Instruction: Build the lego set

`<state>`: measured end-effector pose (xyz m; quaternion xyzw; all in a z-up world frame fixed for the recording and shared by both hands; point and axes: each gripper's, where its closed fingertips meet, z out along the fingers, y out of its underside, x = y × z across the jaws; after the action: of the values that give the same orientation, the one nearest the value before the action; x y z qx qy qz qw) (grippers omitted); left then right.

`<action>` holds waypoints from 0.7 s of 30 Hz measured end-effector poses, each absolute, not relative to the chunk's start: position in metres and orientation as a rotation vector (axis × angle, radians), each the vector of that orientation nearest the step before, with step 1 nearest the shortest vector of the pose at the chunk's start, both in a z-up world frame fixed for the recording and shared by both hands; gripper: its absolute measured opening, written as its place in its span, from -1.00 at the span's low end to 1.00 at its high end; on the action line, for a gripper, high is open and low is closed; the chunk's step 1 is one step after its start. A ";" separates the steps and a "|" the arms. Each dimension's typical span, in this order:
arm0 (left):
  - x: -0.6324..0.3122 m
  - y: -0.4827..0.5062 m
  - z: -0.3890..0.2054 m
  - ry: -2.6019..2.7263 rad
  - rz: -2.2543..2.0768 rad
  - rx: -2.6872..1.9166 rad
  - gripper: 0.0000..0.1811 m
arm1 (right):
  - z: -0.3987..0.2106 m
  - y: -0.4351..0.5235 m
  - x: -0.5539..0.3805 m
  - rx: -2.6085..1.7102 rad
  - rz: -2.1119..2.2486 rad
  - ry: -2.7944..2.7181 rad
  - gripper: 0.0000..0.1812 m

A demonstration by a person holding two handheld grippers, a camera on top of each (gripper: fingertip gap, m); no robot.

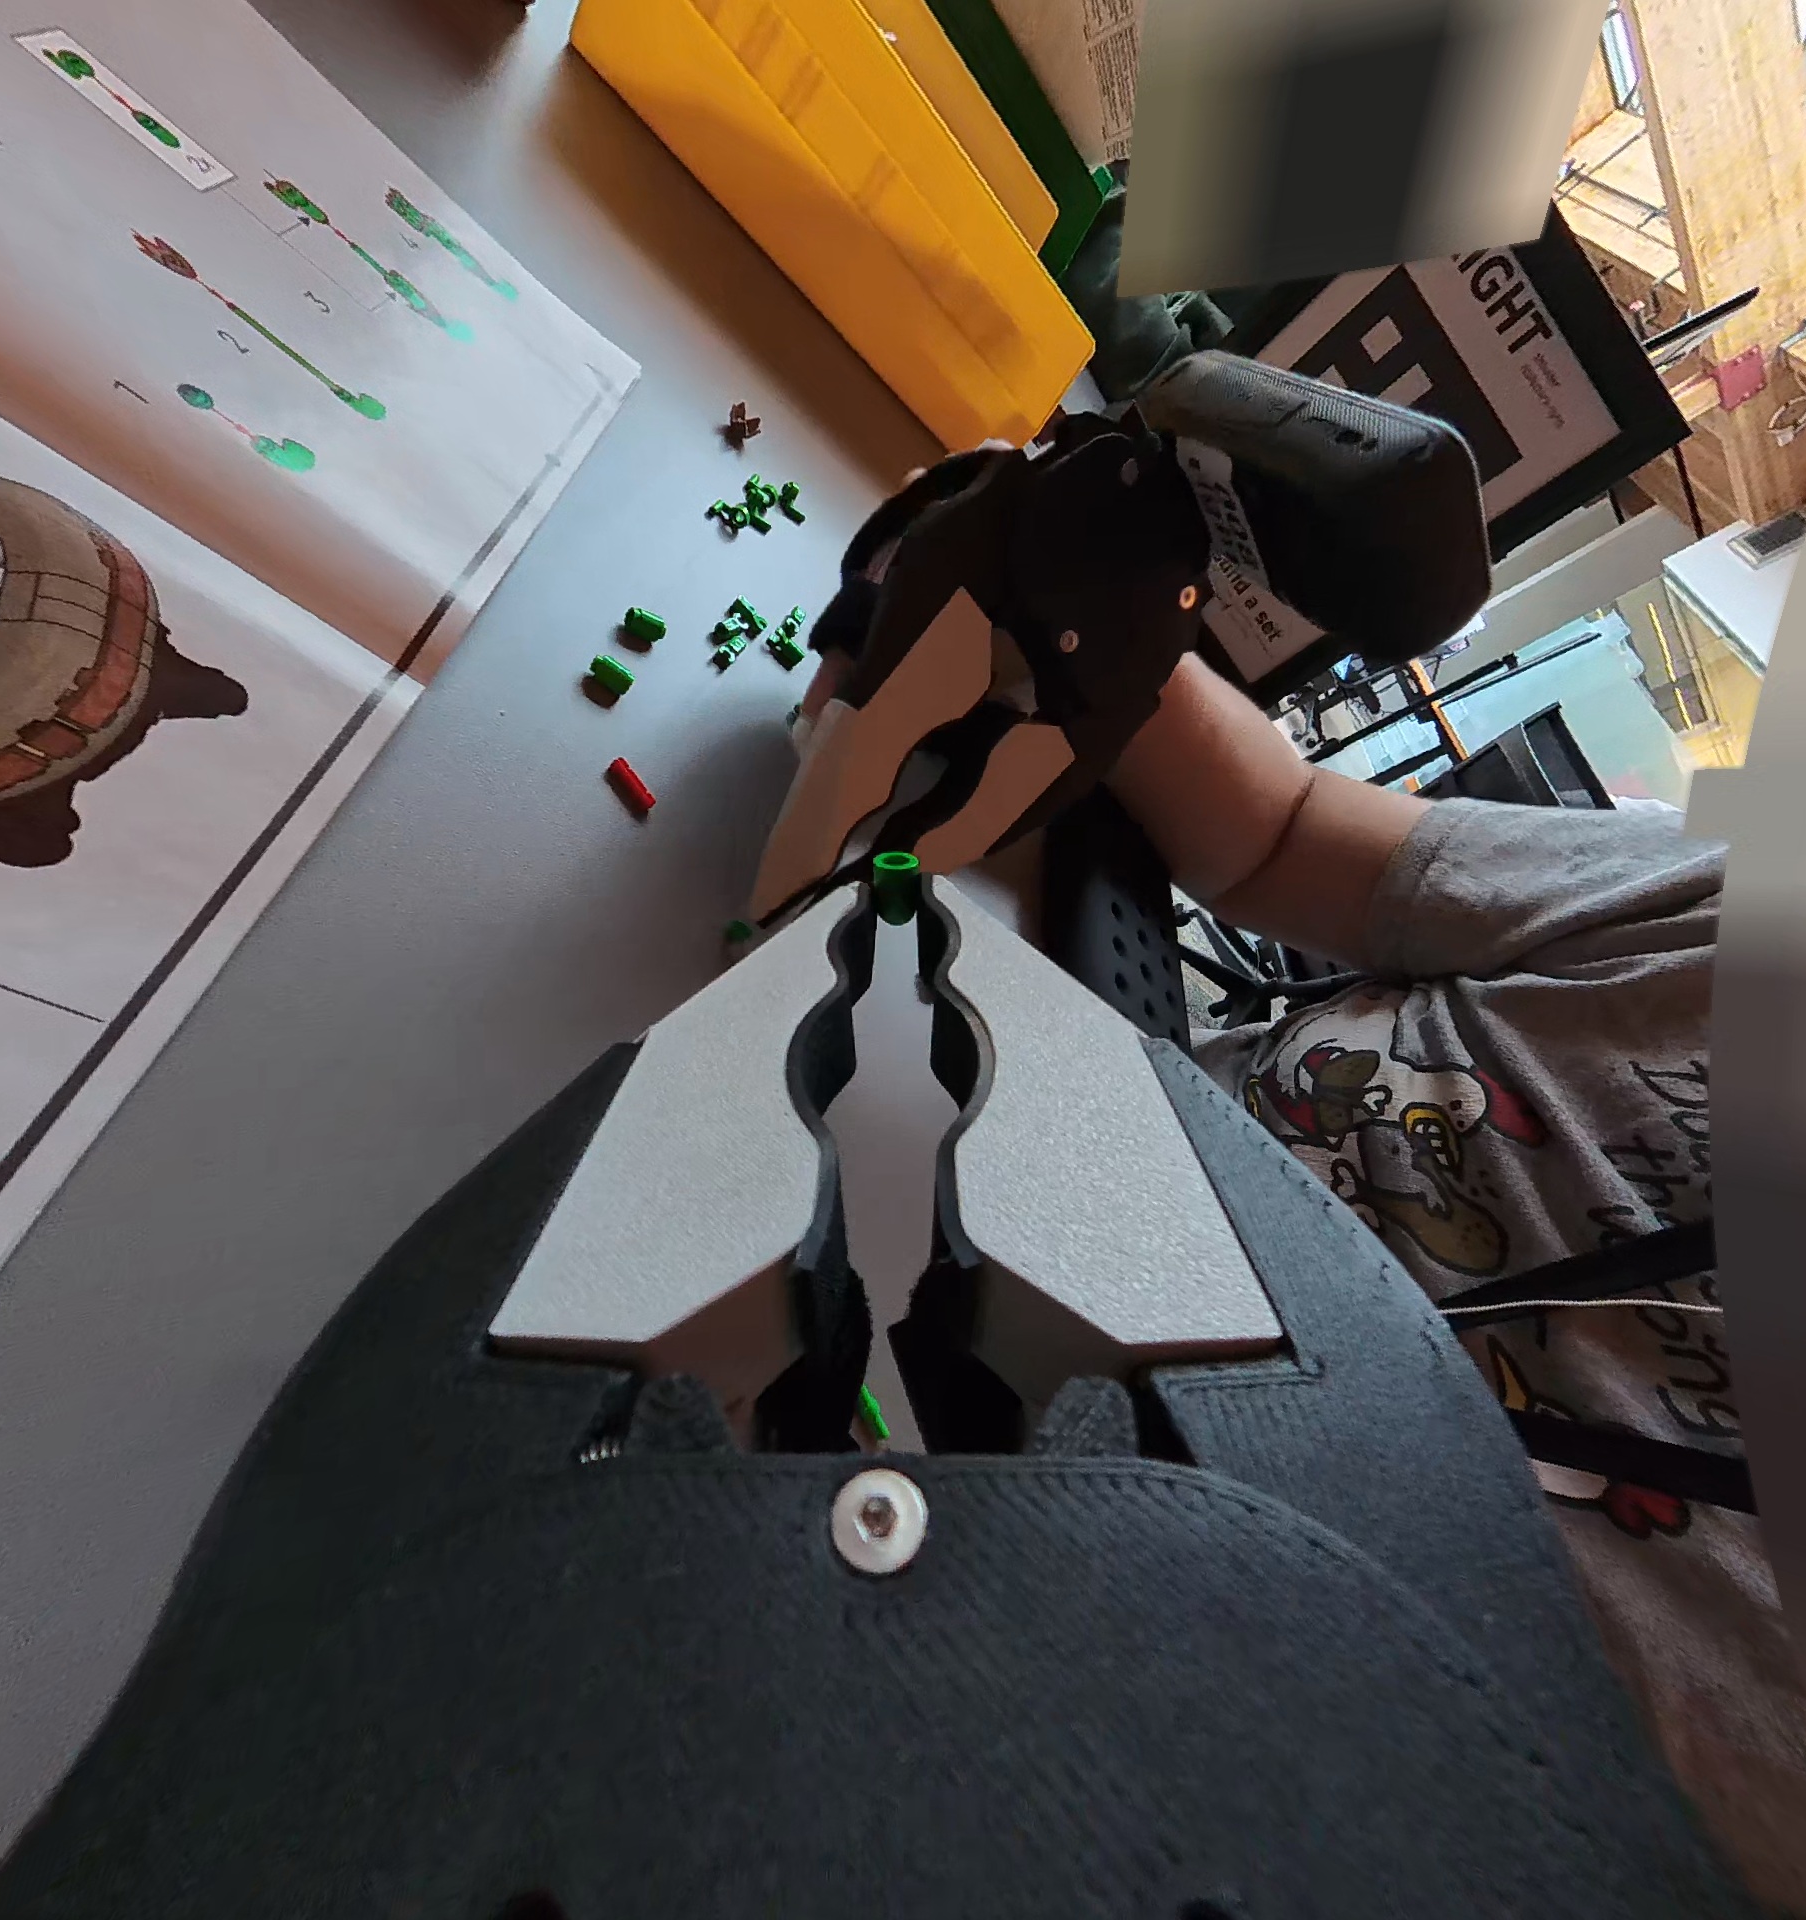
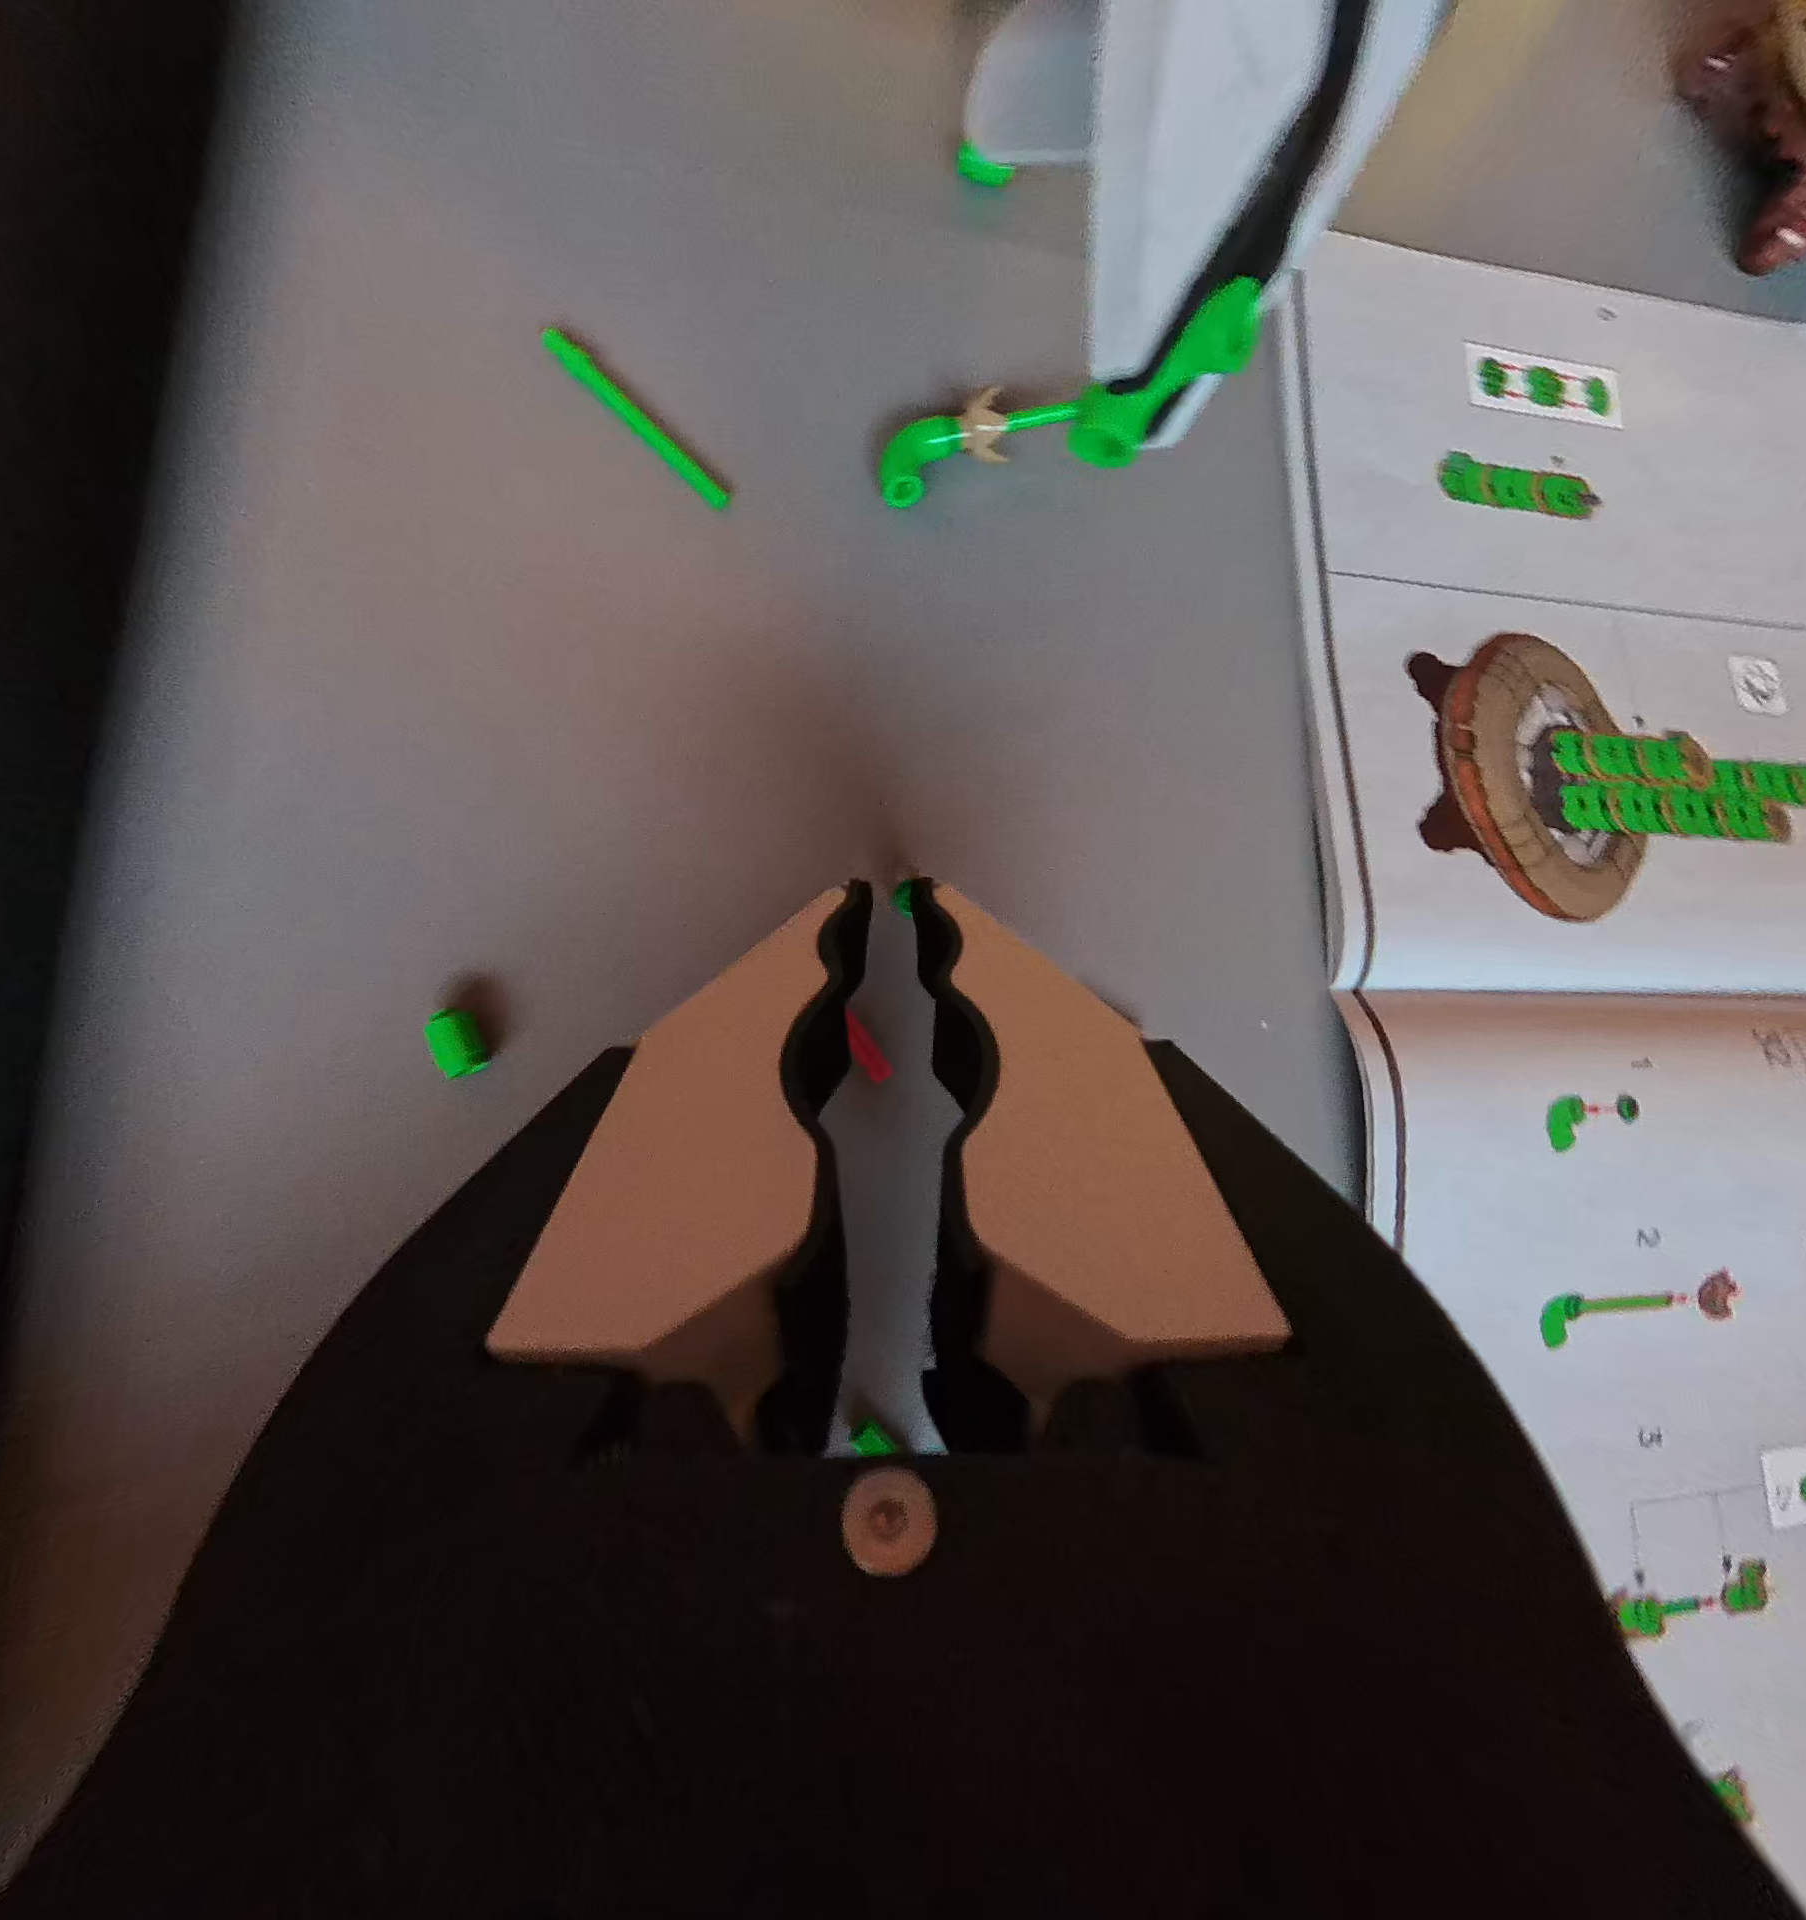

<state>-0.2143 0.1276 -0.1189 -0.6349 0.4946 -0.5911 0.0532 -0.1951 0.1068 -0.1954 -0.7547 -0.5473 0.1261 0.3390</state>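
Clamped at the tips of the left hand-held gripper point(image 1: 894, 902), a green stem assembly point(image 2: 1075, 416) points its long axis toward the right hand-held gripper point(image 2: 888, 896), whose nearly closed fingers pinch a small green piece point(image 2: 904, 896) low over the surface point(image 2: 463, 675).

Green stem assy point(image 2: 1075, 416) tilted off table, loose green pcs point(image 1: 743, 566) scattered

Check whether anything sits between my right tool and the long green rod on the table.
Nothing visible does: only bare table lies between the right tool and the green rod. A small green piece sits at the tool's tips, and the green assembly in the left tool is off to one side.
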 end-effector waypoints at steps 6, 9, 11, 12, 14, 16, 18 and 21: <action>-0.216 0.129 -0.118 1.491 -1.810 -1.935 -0.94 | -0.197 0.107 -0.192 -1.907 0.243 -1.623 -0.90; -0.217 0.130 -0.117 1.488 -1.815 -1.934 -0.94 | -0.190 0.111 -0.189 -1.869 0.201 -1.654 -0.88; -0.217 0.130 -0.117 1.487 -1.820 -1.937 -0.94 | -0.186 0.115 -0.185 -1.867 0.198 -1.653 -0.87; -0.217 0.129 -0.118 1.488 -1.823 -1.941 -0.94 | -0.186 0.116 -0.184 -1.873 0.207 -1.655 -0.87; -0.217 0.128 -0.119 1.495 -1.826 -1.951 -0.94 | -0.184 0.112 -0.187 -1.869 0.284 -1.676 -0.90; -0.217 0.128 -0.121 1.503 -1.823 -1.956 -0.94 | -0.183 0.112 -0.190 -1.861 0.323 -1.682 -0.90; -0.217 0.128 -0.121 1.504 -1.825 -1.960 -0.94 | -0.183 0.111 -0.191 -1.864 0.352 -1.701 -0.90; -0.217 0.128 -0.123 1.501 -1.827 -1.972 -0.94 | -0.187 0.111 -0.192 -1.871 0.386 -1.724 -0.89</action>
<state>-0.2166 0.1283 -0.1234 -0.6400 0.4874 -0.5932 0.0313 -0.1918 0.1105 -0.1870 -0.6979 -0.6431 0.1440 0.2804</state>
